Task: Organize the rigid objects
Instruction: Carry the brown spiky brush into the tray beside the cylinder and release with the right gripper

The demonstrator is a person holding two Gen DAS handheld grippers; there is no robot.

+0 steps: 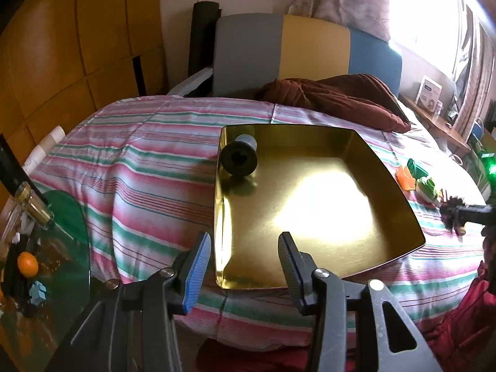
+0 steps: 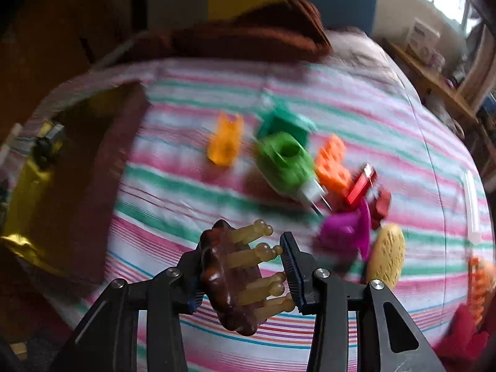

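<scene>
Striped bedspread (image 1: 148,161) | gold tray (image 1: 310,217) | left gripper (image 1: 245,257) spread | right gripper (image 2: 245,266) pinching brown hair claw (image 2: 229,279)

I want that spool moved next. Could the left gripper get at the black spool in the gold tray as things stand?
Probably yes. The left gripper is open and empty at the gold tray's near edge, and the black spool lies alone in the far left corner with bare tray floor between them.

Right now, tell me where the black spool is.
In the left wrist view the black spool lies on its side in the far left corner of the gold tray, on the striped bedspread, ahead of the open left gripper.
</scene>
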